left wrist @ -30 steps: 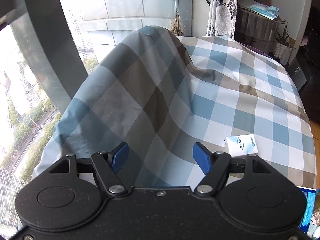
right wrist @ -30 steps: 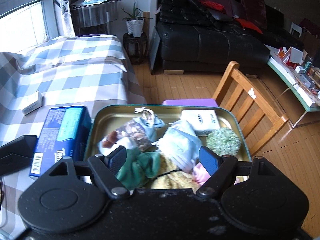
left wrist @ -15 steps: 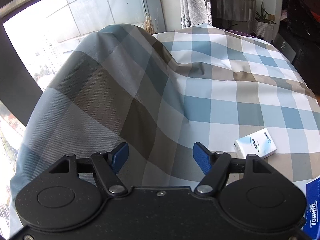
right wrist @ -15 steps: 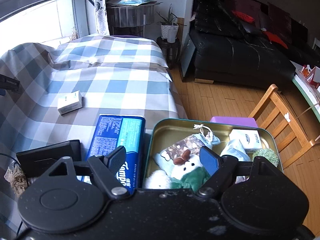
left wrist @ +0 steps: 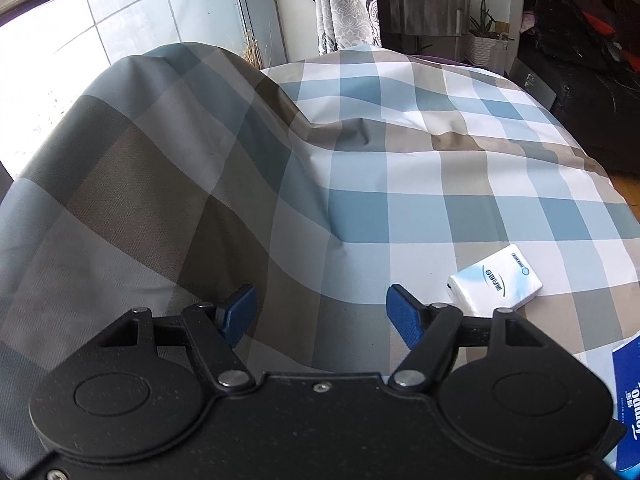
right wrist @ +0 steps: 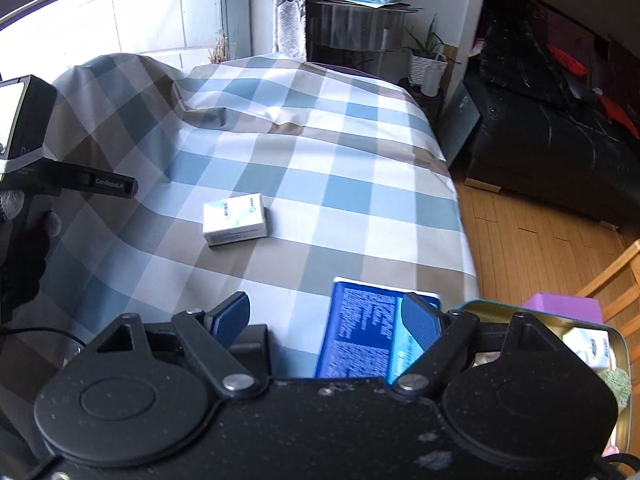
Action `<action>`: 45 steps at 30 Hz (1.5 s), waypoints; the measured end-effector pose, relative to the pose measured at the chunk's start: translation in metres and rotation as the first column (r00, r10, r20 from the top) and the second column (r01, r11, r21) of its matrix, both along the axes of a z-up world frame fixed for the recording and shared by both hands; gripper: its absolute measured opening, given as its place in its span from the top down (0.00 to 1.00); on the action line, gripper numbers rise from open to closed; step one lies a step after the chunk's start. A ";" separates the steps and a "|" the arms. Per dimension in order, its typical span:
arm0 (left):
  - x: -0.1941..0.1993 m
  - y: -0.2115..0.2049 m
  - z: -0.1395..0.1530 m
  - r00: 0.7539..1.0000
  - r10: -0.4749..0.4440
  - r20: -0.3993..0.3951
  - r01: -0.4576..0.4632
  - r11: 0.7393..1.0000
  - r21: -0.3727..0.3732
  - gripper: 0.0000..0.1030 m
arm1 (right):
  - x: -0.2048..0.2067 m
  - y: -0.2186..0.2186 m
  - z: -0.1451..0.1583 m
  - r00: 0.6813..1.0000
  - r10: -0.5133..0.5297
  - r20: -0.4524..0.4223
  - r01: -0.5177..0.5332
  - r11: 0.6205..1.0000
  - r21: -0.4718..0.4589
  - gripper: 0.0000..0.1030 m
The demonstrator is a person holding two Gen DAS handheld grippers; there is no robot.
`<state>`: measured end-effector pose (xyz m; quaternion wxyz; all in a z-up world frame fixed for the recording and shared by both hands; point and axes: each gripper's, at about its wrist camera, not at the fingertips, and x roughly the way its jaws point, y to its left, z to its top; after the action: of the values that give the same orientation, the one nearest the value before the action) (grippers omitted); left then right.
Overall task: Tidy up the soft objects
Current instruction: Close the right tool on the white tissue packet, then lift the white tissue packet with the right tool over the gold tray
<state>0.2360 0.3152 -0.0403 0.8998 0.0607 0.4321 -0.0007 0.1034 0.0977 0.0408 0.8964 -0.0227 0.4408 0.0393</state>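
Note:
A white tissue pack [right wrist: 235, 219] lies on the checked cloth [right wrist: 320, 168]; it also shows in the left wrist view [left wrist: 495, 281], just right of my left gripper [left wrist: 320, 312]. My left gripper is open and empty above the cloth. My right gripper [right wrist: 326, 320] is open and empty, above a blue Tempo tissue pack [right wrist: 360, 336], whose corner shows in the left wrist view [left wrist: 630, 392]. A metal tin [right wrist: 618, 340] at the right holds another tissue pack [right wrist: 588, 346] and a green fuzzy ball [right wrist: 618, 386].
The cloth rises in a tall hump [left wrist: 160, 128] at the left by the window. A black sofa [right wrist: 560, 136], a wooden chair [right wrist: 616, 276], a purple block [right wrist: 564, 306] and a plant stand [right wrist: 430, 68] are to the right. The other handle [right wrist: 36, 152] is at the left.
My right gripper swung left, away from the tin and over the blue pack and cloth. My left gripper turned right and the white tissue pack came closer to it.

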 end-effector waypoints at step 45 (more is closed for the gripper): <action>0.005 0.023 0.017 0.996 0.081 -0.032 -0.086 0.976 -0.202 0.34 | 0.179 0.109 -0.111 0.978 0.064 -0.197 -0.075 0.996 -0.051 0.28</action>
<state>0.2408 0.3385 -0.0238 0.8954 -0.0497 0.4425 -0.0079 0.2822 0.2066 -0.0706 0.8459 -0.0600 0.5265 0.0598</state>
